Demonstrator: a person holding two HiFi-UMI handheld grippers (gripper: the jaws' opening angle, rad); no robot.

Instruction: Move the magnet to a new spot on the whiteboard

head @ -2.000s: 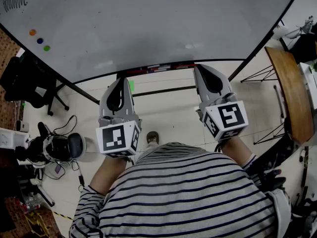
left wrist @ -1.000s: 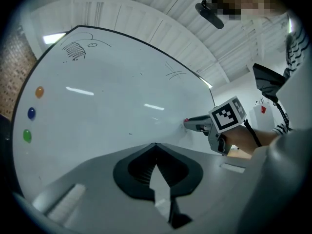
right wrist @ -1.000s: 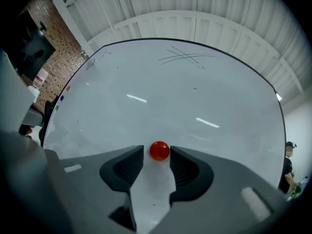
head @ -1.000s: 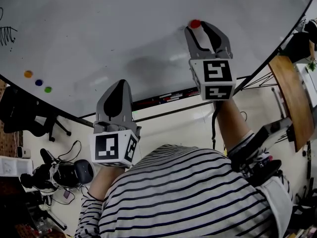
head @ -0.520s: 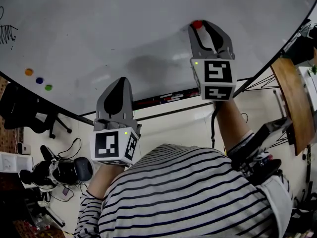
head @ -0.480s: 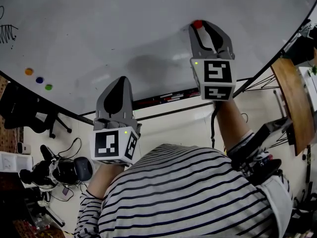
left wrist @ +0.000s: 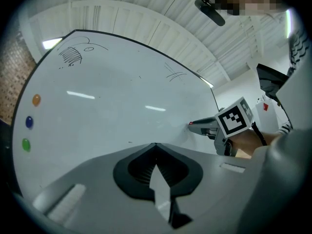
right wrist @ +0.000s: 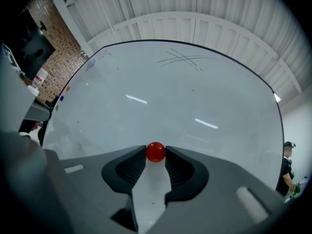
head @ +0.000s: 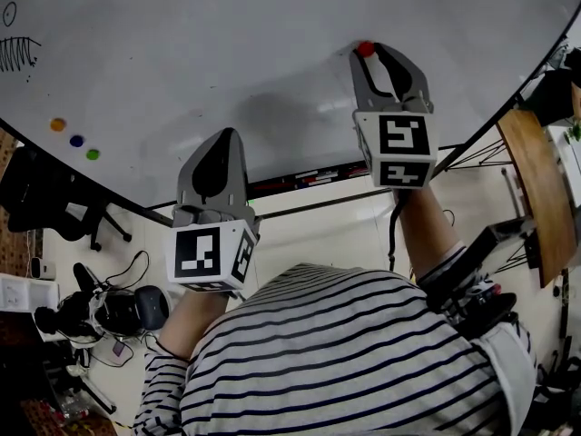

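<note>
A small red magnet (head: 365, 49) sticks on the whiteboard (head: 227, 44), right of its middle. My right gripper (head: 373, 53) reaches up to the magnet. In the right gripper view the red magnet (right wrist: 156, 152) sits between the two tips of the right gripper (right wrist: 156, 155), whose jaws are closing with both tips touching its sides. My left gripper (head: 215, 140) hangs lower, in front of the board's bottom edge. It is shut with nothing in it, and in its own view the left gripper (left wrist: 156, 144) has its tips meeting. That view also shows the right gripper (left wrist: 196, 126) at the board.
Orange (head: 58, 124), blue (head: 76, 140) and green (head: 93, 153) magnets sit at the board's left edge, below a black scribble (head: 18, 53). A marker ledge (head: 300, 174) runs under the board. An office chair (head: 36, 198), floor gear (head: 100, 312) and a wooden tabletop (head: 531, 180) surround me.
My right gripper rose from waist height to the red magnet and its jaws narrowed around it. The left gripper stayed low and shut.
</note>
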